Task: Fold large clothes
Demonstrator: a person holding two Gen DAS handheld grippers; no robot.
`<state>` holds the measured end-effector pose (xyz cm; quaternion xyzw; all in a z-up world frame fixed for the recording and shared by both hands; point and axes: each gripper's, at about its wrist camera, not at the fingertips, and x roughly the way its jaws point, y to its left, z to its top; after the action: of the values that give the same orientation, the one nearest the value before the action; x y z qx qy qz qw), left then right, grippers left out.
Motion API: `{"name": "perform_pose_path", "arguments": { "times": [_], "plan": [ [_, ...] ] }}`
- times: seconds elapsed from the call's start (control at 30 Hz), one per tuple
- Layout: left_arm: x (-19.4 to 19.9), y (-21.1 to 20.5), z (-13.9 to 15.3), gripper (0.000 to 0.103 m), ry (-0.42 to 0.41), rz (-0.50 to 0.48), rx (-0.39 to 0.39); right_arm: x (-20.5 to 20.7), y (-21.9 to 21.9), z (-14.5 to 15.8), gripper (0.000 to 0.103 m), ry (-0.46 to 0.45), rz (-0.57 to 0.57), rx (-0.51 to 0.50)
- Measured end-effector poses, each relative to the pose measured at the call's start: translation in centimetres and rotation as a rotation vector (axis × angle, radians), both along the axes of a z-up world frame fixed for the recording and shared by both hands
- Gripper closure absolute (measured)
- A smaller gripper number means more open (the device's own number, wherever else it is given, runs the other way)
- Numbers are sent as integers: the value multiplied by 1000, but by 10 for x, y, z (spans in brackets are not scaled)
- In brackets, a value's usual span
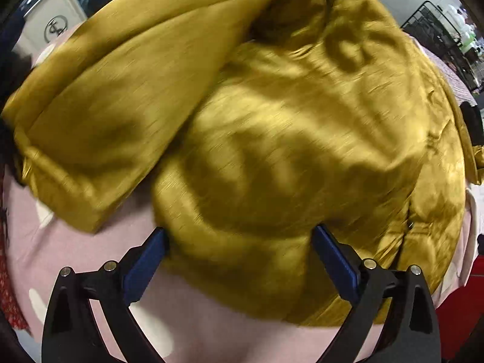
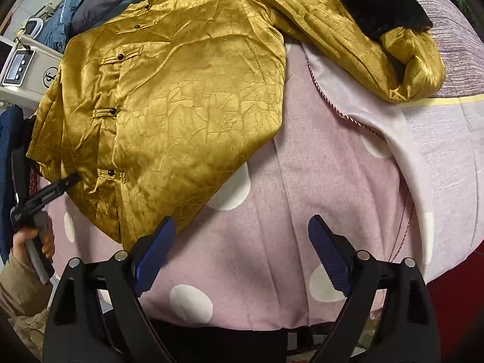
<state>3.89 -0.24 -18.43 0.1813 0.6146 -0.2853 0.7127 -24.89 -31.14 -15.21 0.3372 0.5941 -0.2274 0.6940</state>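
Note:
A gold satin jacket with black knot buttons lies front-up on a pink polka-dot blanket. One sleeve stretches out to the right and ends in a black fur cuff. My right gripper is open and empty above the blanket, just right of the jacket's lower hem. In the left wrist view the jacket fills the frame, blurred, with a sleeve or flap folded across it. My left gripper is open with its fingers astride the jacket's near edge. It also shows in the right wrist view at the jacket's left hem.
A white sewing machine stands at the far left behind the jacket. Blue and grey clothes are piled at the back. A pale blanket lining with a red cord edge lies to the right. A black rack stands at the far right.

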Motion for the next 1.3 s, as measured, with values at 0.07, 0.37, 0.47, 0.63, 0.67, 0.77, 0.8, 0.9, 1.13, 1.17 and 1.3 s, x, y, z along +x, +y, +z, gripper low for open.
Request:
{"name": "perform_pose_path", "arguments": {
  "times": [0.07,0.37,0.47,0.63,0.67,0.77,0.8,0.9,1.13,1.17,1.3],
  "plan": [
    [-7,-24,3,25,-2,-69,-22,-4,4,1,15,6,-4,-13],
    [-36,-55,118,97,-74,-242,-196,-37,-3,-8,15,54,-84,-33],
    [-34,-32,194,97,-149,-224,-324,-40,-5,-19,15,79,-76,-52],
    [18,15,294,103,-257,30,-496,-23,10,-40,15,135,71,-106],
    [27,26,302,103,-278,67,-504,-16,16,-44,15,137,109,-110],
    [51,43,299,103,-348,184,-357,3,32,-51,15,102,165,-67],
    [57,56,292,101,-338,215,-306,8,37,-52,15,90,178,-55],
    [55,73,254,50,-203,253,-283,19,49,-53,15,61,208,-52],
    [20,83,154,27,7,201,-207,2,27,-54,15,65,109,-70],
    [13,79,136,24,18,167,-198,-3,19,-51,15,43,73,-60],
    [-17,55,79,14,-58,20,-82,-16,-15,-49,15,2,-34,-69]
  ]
}}
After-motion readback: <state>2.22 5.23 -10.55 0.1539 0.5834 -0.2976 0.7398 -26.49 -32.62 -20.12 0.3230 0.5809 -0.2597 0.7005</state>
